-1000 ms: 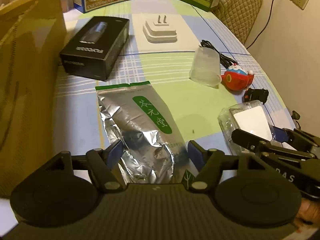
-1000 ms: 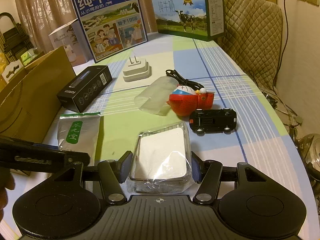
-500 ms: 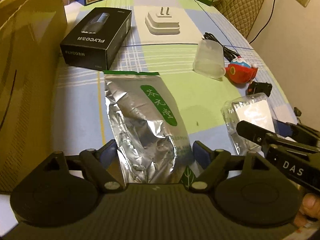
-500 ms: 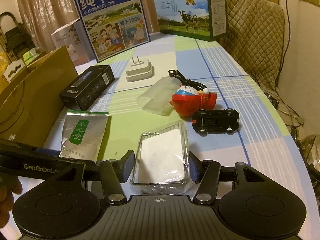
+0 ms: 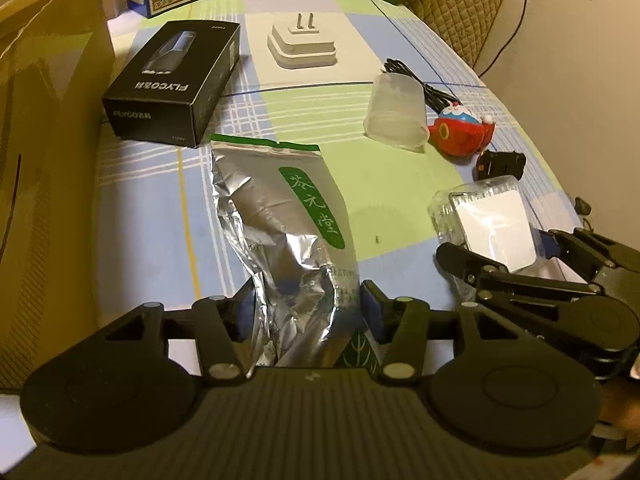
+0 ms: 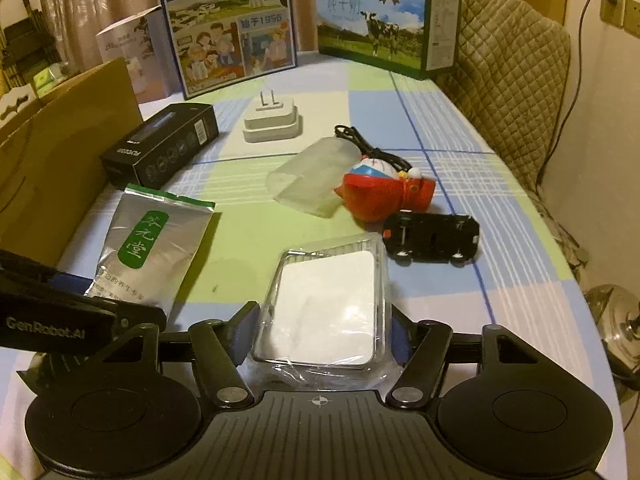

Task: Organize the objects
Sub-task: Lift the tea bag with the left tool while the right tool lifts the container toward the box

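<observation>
My left claw (image 5: 307, 307) has just closed, pinching the foil pouch (image 5: 280, 216); my right claw (image 6: 322, 330) grips the clear-wrapped pack (image 6: 328, 304), both ready for lifting off the worktop (image 6: 460, 168).

A crinkled silver foil pouch (image 5: 276, 232) with a green label is lying flat at 6 o'clock on the counter (image 5: 392, 184), pinched at its near end. A clear-wrapped white packet (image 6: 328, 308) is being clamped at 4 o'clock from it.

FLYCO on black box (image 5: 172, 84), GenRobot.AI on gripper (image 6: 310, 320)
</observation>
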